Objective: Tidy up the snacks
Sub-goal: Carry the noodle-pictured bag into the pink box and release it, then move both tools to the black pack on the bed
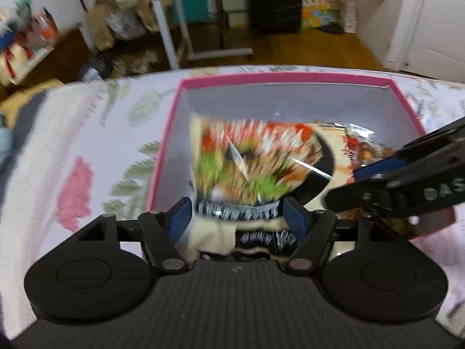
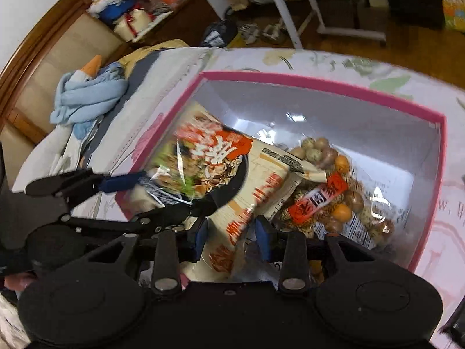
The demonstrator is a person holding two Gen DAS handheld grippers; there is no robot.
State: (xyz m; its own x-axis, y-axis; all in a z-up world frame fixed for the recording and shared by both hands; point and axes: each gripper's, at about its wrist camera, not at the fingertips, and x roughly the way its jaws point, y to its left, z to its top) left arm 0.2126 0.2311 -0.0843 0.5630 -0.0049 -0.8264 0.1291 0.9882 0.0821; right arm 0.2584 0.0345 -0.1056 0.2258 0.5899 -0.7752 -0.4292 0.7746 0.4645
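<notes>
pink-rimmed box (image 1: 171,133) set on floral bedspread (image 1: 87,151), serving as collection point for snacks. noodle packet (image 1: 255,157) hanging over the box's near-left part, lower edge between left claw (image 1: 237,218) pads; packet blurred, pads standing a little off its sides, so apparently let go or about to drop, jaws medium-wide. right claw (image 2: 232,238) narrow, pinching near edge of the same packet (image 2: 232,174), likely steadying it for lowering flat. bag of mixed nuts (image 2: 334,192) already lying on box floor toward the right, partly under the packet. both claws tilted steeply downward over the near rim, side by side, left claw's arm crossing in front of the right wrist view.
</notes>
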